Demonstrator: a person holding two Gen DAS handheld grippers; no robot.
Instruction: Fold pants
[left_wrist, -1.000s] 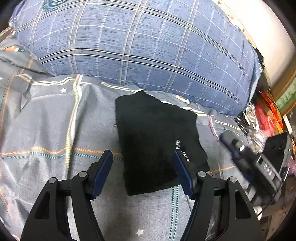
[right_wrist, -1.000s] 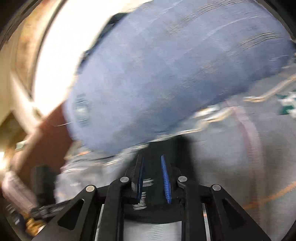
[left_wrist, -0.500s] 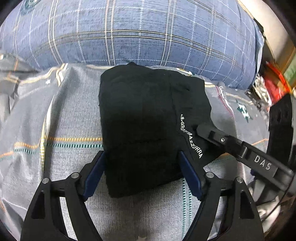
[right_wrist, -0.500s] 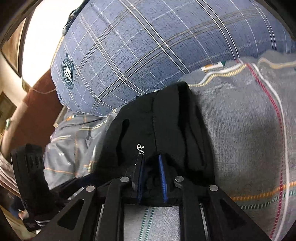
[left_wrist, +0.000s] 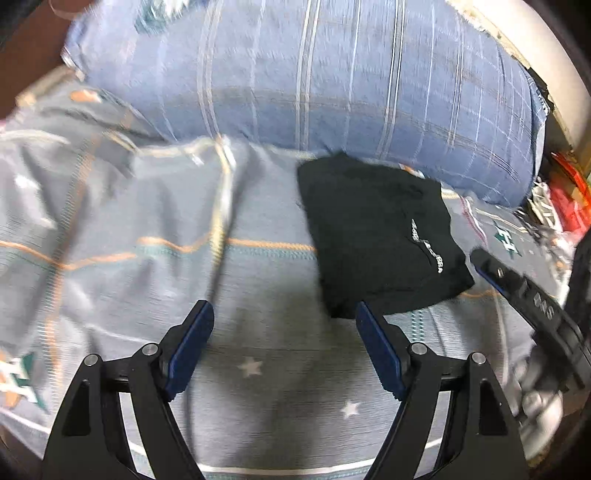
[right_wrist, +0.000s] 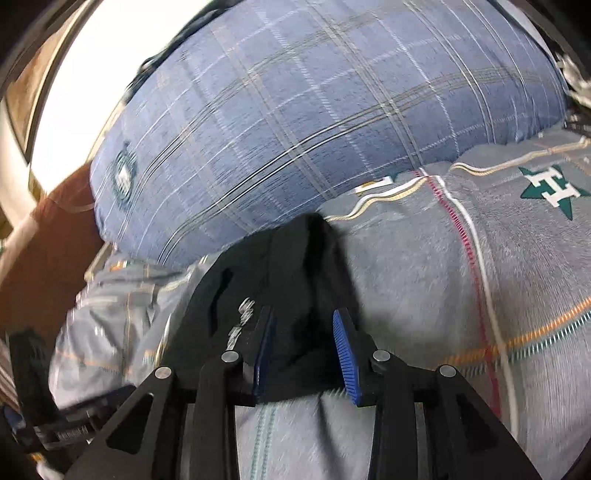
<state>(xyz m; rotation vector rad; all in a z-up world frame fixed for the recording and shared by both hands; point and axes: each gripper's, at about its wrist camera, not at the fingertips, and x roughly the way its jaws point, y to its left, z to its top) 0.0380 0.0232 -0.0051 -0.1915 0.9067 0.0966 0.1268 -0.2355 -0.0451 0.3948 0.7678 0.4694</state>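
Note:
The black pants (left_wrist: 380, 236) lie folded into a compact square on the grey bedsheet, white lettering near their right edge. My left gripper (left_wrist: 282, 314) is open and empty, above the sheet just left of the pants' near corner. My right gripper (right_wrist: 304, 328) is open, its blue pads either side of the near edge of the pants (right_wrist: 280, 266). The right gripper also shows in the left wrist view (left_wrist: 517, 291) at the pants' right side.
A large blue plaid pillow (left_wrist: 314, 88) lies right behind the pants. The grey patterned sheet (left_wrist: 129, 240) spreads to the left. Red and mixed clutter (left_wrist: 565, 199) sits beyond the bed's right edge. A brown headboard (right_wrist: 40, 266) is at the left in the right wrist view.
My right gripper has opened, letting go of the pants' edge. My left gripper has drawn back and shifted left, so the pants no longer sit between its fingers.

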